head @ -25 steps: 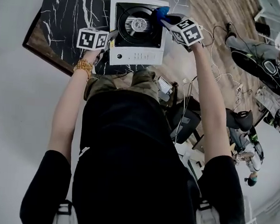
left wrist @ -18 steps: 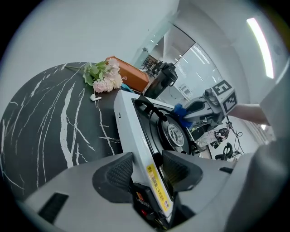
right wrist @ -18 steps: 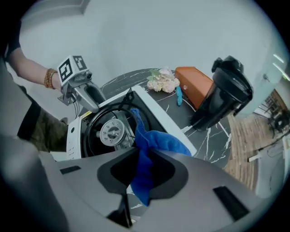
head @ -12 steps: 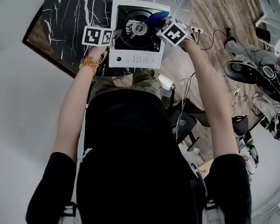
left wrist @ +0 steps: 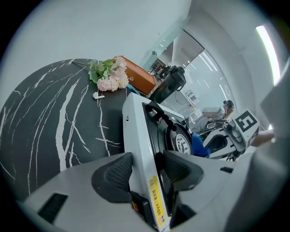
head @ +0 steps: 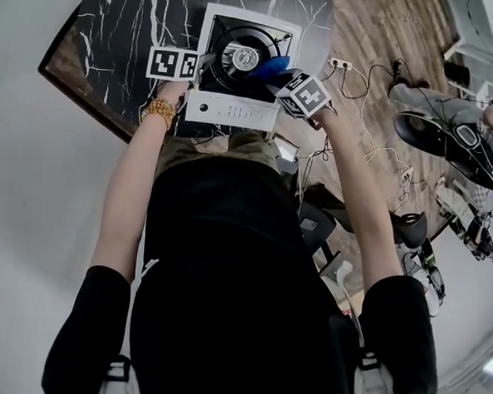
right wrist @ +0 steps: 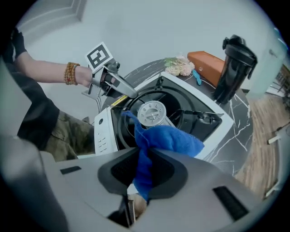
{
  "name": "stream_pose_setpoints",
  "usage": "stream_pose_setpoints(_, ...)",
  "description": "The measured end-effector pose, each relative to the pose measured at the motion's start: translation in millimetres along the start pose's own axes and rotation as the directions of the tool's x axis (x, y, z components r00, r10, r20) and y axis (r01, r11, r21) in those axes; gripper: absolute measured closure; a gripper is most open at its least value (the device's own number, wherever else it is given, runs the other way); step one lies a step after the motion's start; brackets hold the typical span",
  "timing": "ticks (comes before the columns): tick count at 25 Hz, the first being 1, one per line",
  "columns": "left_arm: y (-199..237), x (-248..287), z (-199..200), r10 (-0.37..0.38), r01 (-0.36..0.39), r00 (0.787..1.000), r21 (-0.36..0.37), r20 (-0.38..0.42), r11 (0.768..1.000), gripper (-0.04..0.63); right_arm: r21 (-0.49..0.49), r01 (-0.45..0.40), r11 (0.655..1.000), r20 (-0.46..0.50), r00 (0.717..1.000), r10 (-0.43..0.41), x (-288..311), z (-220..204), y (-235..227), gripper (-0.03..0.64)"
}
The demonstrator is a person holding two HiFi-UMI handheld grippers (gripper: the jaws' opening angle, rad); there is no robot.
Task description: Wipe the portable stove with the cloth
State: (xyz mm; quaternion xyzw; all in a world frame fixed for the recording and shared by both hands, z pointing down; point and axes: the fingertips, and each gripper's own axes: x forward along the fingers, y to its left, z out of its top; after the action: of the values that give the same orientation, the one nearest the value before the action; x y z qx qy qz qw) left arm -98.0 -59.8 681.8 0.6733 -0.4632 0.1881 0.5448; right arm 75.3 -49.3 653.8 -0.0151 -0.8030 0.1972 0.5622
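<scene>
Right gripper (head: 276, 75) holds blue cloth (head: 270, 66) over the white stove (head: 235, 113).

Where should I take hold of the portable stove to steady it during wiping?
Grip the portable stove by its thin upright left side wall, coming from the left and above, one jaw outside and one inside the recessed top. That wall is narrow enough to straddle, and it stands apart from the burner and the blue cloth over toward the right.

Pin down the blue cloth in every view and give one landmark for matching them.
Head view: blue cloth at top centre, on the stove.
Left gripper view: cloth right of centre, past the stove's rim.
Right gripper view: cloth at centre, clamped in the right tool.
Shared landmark: the silver burner.
</scene>
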Motion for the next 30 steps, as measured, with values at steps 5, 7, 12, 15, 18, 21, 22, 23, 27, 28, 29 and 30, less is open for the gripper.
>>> stream_pose_setpoints(5,0.5,0.8,-1.1,-0.003,0.003,1.000,0.006,-0.022,1.000,0.373,-0.047,-0.046,0.998,0.134,0.990,0.052,-25.9,12.7,-9.0,0.571)
stream_pose_setpoints(7,-0.3,2.7,-0.3,-0.019,0.020,0.998,0.012,-0.056,1.000,0.371,-0.128,0.023,0.991,0.203,0.979,0.004,-55.2,32.0,-29.2,0.569)
stream_pose_setpoints(12,-1.4,3.6,1.2,-0.026,0.029,0.992,0.029,-0.121,0.999,0.368,-0.297,0.049,0.954,0.133,0.991,-0.009,-76.3,82.4,-80.3,0.568)
stream_pose_setpoints(15,-1.1,2.2,1.7,0.007,-0.004,0.995,0.029,-0.096,1.000,0.370,-0.372,-0.010,0.928,-0.018,1.000,0.004,-45.6,91.8,-95.1,0.565)
stream_pose_setpoints(18,-3.5,1.0,1.0,0.039,-0.037,0.997,0.033,-0.066,0.999,0.374,-0.403,-0.009,0.915,-0.107,0.994,-0.037,-25.4,94.2,-107.2,0.531)
stream_pose_setpoints(21,-3.7,1.2,2.2,0.058,-0.057,0.997,0.031,-0.042,0.998,0.377,-0.396,-0.048,0.917,-0.177,0.984,-0.025,-16.1,92.5,-107.7,0.531)
stream_pose_setpoints(22,-2.9,1.4,2.6,0.060,-0.059,0.998,0.029,-0.035,0.998,0.377,-0.404,-0.054,0.913,-0.194,0.981,-0.028,-12.0,93.2,-106.9,0.531)
stream_pose_setpoints(23,-1.8,1.3,2.2,0.061,-0.060,0.998,0.025,-0.027,0.998,0.377,-0.420,-0.054,0.906,-0.205,0.978,-0.037,-6.9,95.1,-105.3,0.531)
stream_pose_setpoints(27,0.5,-1.0,-1.5,0.060,-0.060,0.998,0.027,0.014,0.998,0.379,-0.497,-0.028,0.867,-0.180,0.981,-0.072,15.4,112.5,-89.3,0.523)
stream_pose_setpoints(28,-0.2,-1.0,-1.4,0.059,-0.060,0.998,0.036,0.022,0.998,0.379,-0.506,-0.018,0.862,-0.159,0.985,-0.073,18.6,119.6,-85.2,0.523)
stream_pose_setpoints(29,-1.5,-0.9,-1.0,0.057,-0.058,0.998,0.044,0.027,0.997,0.379,-0.513,-0.008,0.859,-0.142,0.987,-0.075,20.9,126.8,-82.0,0.525)
stream_pose_setpoints(30,-3.5,-0.9,-0.5,0.052,-0.054,0.998,0.051,0.028,0.997,0.379,-0.521,-0.002,0.854,-0.133,0.988,-0.078,22.7,133.4,-79.1,0.526)
